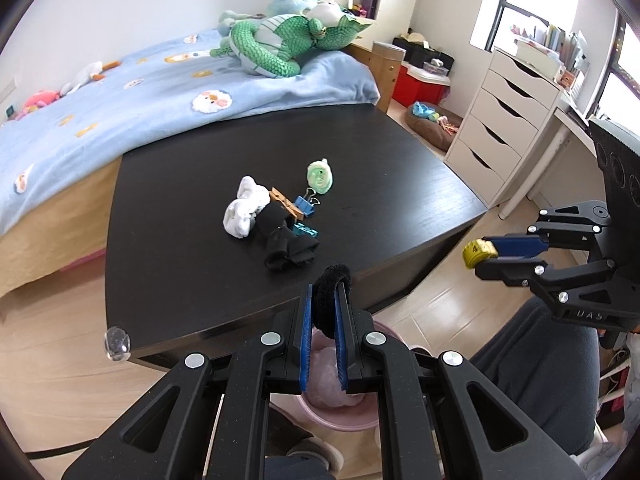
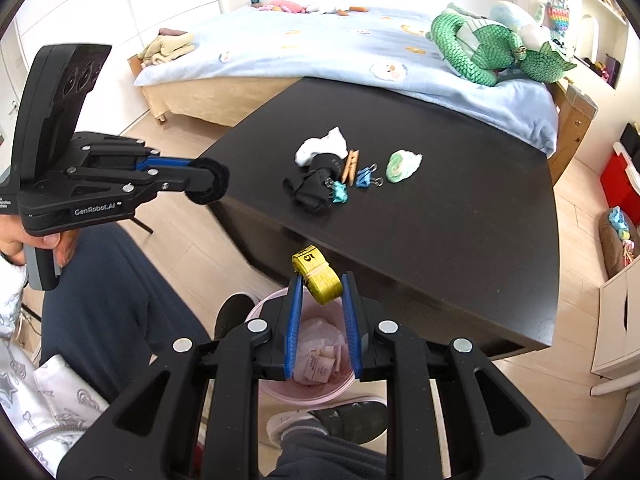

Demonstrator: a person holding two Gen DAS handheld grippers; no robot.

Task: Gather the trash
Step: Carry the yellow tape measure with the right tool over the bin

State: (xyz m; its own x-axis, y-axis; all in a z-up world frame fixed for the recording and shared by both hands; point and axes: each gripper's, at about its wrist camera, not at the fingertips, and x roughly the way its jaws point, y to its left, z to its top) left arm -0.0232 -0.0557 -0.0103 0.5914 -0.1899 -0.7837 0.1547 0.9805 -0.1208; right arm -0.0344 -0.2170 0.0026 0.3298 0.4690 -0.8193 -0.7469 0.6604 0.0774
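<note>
Left gripper (image 1: 325, 292) is pinching a black fuzzy hair tie (image 1: 330, 300) edge-on between its blue pads, so the loop stands up out of the tips and cannot roll free. My right gripper (image 2: 320, 280) is pinching a rolled yellow tape measure (image 2: 318, 276) across its width, near the fingertips, with most of the roll sticking out ahead. I have both off the near edge of the dark tabletop (image 1: 400, 168), over the floor, because the pink bin (image 2: 272, 384) sits there just below that edge, by my feet. In the right wrist view the bin lies directly beneath the right gripper, with paper scraps already inside; in the left view it shows under the left gripper too. So I judge both pieces are lined up for dropping.

Near the middle of the tabletop a small cluster waits: a white sock (image 1: 244, 210), a black sock (image 1: 286, 246), a wooden clothespin (image 1: 286, 204), blue binder clips (image 1: 306, 205) and a pale green wad (image 1: 320, 176). They lie touching or close together, which should make the next pickups short reaches.
</note>
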